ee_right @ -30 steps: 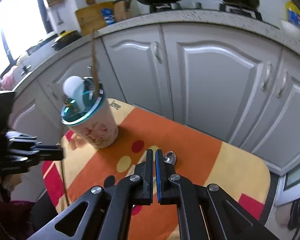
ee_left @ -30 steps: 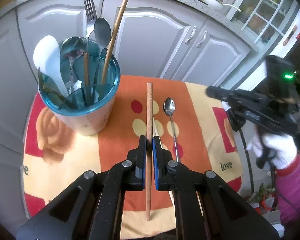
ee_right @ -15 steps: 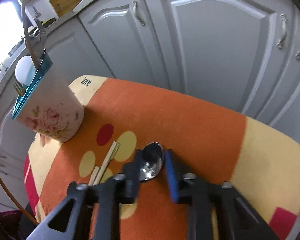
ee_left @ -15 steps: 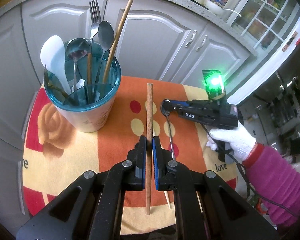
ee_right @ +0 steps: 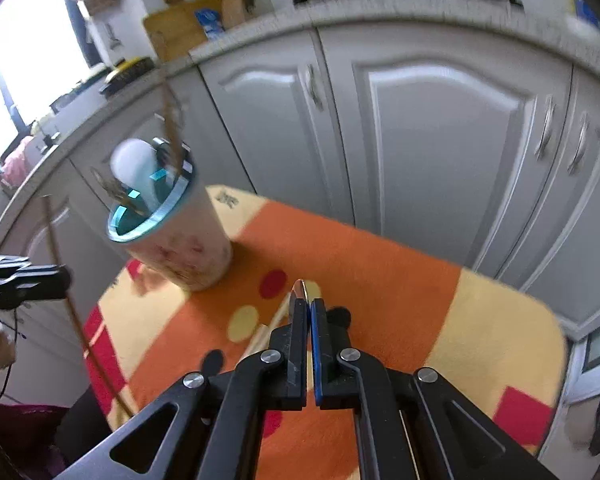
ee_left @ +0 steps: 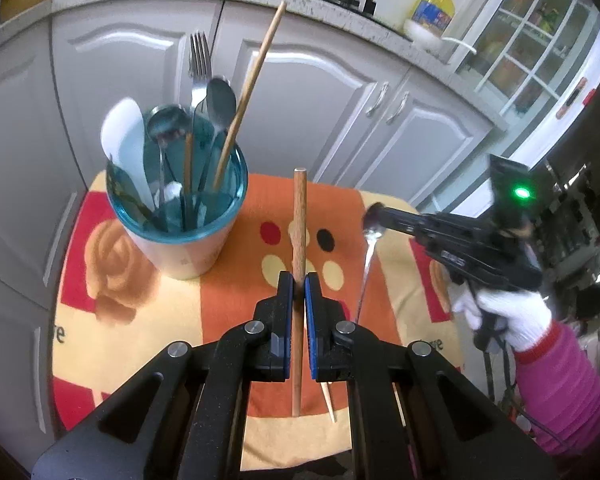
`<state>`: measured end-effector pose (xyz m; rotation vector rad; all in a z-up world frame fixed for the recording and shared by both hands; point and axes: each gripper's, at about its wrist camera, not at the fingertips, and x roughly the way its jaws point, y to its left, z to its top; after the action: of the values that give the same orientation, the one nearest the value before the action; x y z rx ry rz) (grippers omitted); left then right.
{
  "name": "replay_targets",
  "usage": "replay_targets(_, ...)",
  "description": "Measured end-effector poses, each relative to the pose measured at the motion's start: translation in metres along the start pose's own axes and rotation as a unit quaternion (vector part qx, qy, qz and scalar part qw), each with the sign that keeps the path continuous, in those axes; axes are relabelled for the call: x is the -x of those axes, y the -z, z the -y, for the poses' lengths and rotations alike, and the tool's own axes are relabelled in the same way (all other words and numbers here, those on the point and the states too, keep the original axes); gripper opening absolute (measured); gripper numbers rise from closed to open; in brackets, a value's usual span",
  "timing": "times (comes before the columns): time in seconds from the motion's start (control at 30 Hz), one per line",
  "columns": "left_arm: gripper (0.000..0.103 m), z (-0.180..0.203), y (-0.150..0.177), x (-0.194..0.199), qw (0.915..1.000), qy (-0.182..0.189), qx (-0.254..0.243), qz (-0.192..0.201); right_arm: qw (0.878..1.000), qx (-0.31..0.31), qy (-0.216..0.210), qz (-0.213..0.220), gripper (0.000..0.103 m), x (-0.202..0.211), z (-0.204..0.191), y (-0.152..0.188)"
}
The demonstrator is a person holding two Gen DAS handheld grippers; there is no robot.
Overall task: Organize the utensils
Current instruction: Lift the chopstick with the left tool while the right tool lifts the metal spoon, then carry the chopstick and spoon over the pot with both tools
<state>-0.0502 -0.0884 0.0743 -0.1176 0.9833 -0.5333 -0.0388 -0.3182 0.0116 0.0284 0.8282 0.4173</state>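
Observation:
My left gripper (ee_left: pixel 299 280) is shut on a wooden chopstick (ee_left: pixel 300 220), held off the cloth and pointing away from me. The blue-rimmed cup (ee_left: pixel 180 220) stands to its left with a fork, spoons, a white scoop and another chopstick in it. My right gripper (ee_left: pixel 374 216) is closing tight on the bowl of a metal spoon (ee_left: pixel 366 268), whose handle hangs down toward the cloth. In the right wrist view the right gripper (ee_right: pixel 308 304) shows the spoon's edge (ee_right: pixel 299 289) between its pads. The cup (ee_right: pixel 180 248) is far left, and the left gripper (ee_right: pixel 62 278) is at the left edge.
A loose pale chopstick (ee_left: pixel 327 400) lies on the orange and yellow cloth (ee_left: pixel 100 320) over a small table, under my left gripper. Grey cabinet doors (ee_left: pixel 320 92) stand close behind. A white-gloved hand (ee_left: pixel 512 312) with a pink sleeve holds the right gripper.
The right gripper came down over the spoon, shut on its bowl and lifted it off the cloth. The left gripper rose a little with the chopstick.

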Motion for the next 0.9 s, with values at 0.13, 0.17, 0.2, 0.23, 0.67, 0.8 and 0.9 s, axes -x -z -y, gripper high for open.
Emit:
replay_targets(0.13, 0.004, -0.001, -0.005, 0.015, 0.9999, 0.002, 0.002, 0.017, 0.999, 0.013, 0.003, 0.035, 0.002, 0.034, -0.016, -0.004)
replay_targets(0.17, 0.005, -0.002, -0.007, 0.018, 0.9998, 0.002, 0.003, 0.02, 0.999, 0.019, 0.005, 0.041, 0.002, 0.042, -0.021, -0.005)
replay_targets(0.2, 0.005, -0.003, -0.008, 0.021, 0.9997, 0.002, 0.004, 0.024, 0.999, 0.024, 0.009, 0.045, 0.002, 0.047, -0.025, -0.007)
replay_targets(0.23, 0.005, -0.005, -0.011, 0.026, 0.9996, 0.002, 0.007, 0.028, 0.998, 0.031, 0.014, 0.05, 0.002, 0.053, -0.029, -0.009)
replay_targets(0.67, 0.004, -0.034, -0.077, 0.086, 0.9922, -0.04, 0.026, 0.115, 0.988, 0.083, 0.003, 0.128, 0.002, 0.099, -0.084, -0.09)
replay_targets(0.8, 0.004, -0.043, -0.103, 0.095, 0.987, -0.07, 0.022, 0.143, 0.984, 0.101, 0.012, 0.146, 0.002, 0.097, -0.105, -0.115)
replay_targets(0.9, 0.004, -0.051, -0.12, 0.096, 0.9839, -0.086, 0.024, 0.155, 0.981, 0.115, 0.021, 0.152, 0.002, 0.087, -0.122, -0.134)
